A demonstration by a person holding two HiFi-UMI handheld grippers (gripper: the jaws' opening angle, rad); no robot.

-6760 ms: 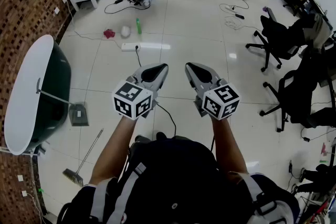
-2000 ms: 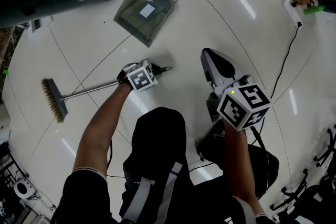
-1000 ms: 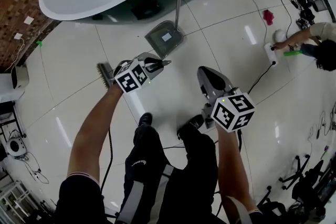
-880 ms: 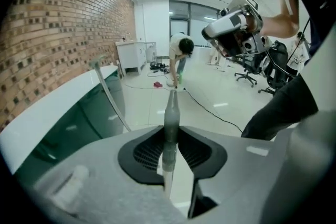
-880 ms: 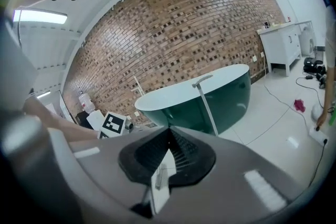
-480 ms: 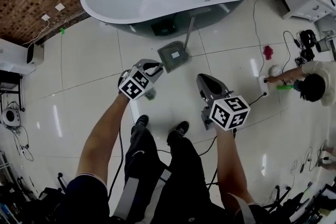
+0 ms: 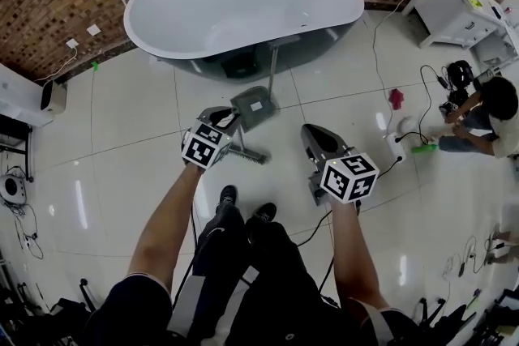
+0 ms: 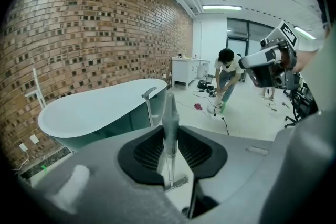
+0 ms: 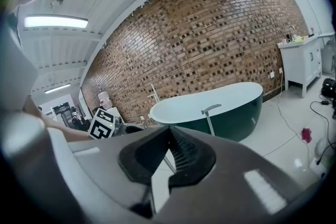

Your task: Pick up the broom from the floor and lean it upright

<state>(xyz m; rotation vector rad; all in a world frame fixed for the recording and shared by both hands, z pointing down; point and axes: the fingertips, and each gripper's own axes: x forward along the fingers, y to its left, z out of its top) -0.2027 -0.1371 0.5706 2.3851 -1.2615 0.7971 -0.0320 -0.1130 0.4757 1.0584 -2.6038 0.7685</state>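
Broom sits clamped by its handle in the left tool, the jaws closed narrow on the grey grip end. From there the thin shaft drops steeply to the bristle head, so the long axis is already close to vertical. In the head view the head lies at about 4 o'clock from the left tool, low by the floor; I cannot tell whether the bristles touch it. The bathtub lies at 12 o'clock from the left tool. It looks like the nearest support, so the coming move is probably to tip the handle top toward its dark side wall. The dustpan stands at 1 o'clock just beyond the left tool, its own handle propped against the tub, so the broom needs a spot beside it. The right tool hangs at 3 o'clock, apart from the broom, jaws a little apart on nothing.
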